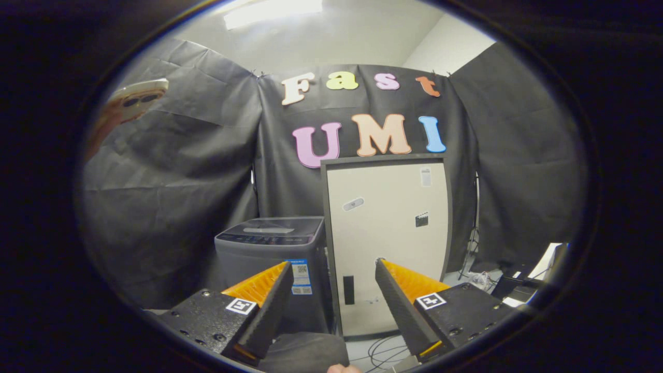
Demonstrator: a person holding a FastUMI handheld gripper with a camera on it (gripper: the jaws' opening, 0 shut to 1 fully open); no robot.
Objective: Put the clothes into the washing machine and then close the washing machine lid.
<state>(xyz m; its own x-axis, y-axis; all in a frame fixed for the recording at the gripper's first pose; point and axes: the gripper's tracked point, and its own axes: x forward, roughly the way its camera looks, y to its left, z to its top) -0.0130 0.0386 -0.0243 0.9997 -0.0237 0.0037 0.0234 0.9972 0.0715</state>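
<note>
Black cloth is hanging as the booth's wall all around, with a pale ceiling and a bright ceiling light showing above it. Far out at about ten o'clock, a hand is holding up a phone with its camera lenses facing this way, in front of the cloth.

Moving rightward, the washing machine is standing on the floor against the cloth, at about eleven o'clock from the gripper's fingers and well beyond them. It is a dark grey top-loader; its lid is lying flat and closed, and a label is sitting on its front near the right edge. Just beside it, touching or nearly touching on its right, a tall pale cabinet with a dark frame is standing straight ahead at twelve o'clock, carrying a few small stickers and a dark handle low on its door.

The gripper is pointing forward with its fingers spread wide apart, holding nothing; the cabinet door is showing in the gap between the tips. Low between the fingers at six o'clock, a dark grey piece of cloth is lying, possibly the clothes, though I cannot tell for sure. Loose cables are trailing over the floor at about five o'clock, and farther right at three o'clock some blurred clutter is sitting by the cloth.
</note>
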